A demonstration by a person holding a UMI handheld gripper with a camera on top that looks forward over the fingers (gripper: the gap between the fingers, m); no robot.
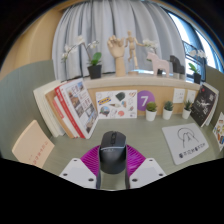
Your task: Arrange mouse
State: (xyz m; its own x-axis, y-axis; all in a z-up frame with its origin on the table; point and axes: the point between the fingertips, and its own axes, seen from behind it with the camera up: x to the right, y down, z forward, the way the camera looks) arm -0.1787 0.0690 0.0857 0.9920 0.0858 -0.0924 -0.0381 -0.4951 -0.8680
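A dark grey computer mouse [112, 150] sits between my two fingers, its front end pointing away from me over the grey-green table [150, 138]. My gripper [112, 163] is shut on the mouse, with the magenta pads [89, 159] pressed against its left and right sides. The white fingers [80, 172] show below the pads. The rear of the mouse is hidden at the bottom of the view.
A row of books [68, 106] leans at the back left, with picture cards [117, 102] and a purple card [144, 99] beside them. Small potted plants [168, 108] stand at the back right. A white printed sheet [190, 141] lies to the right and a wooden board [31, 145] to the left.
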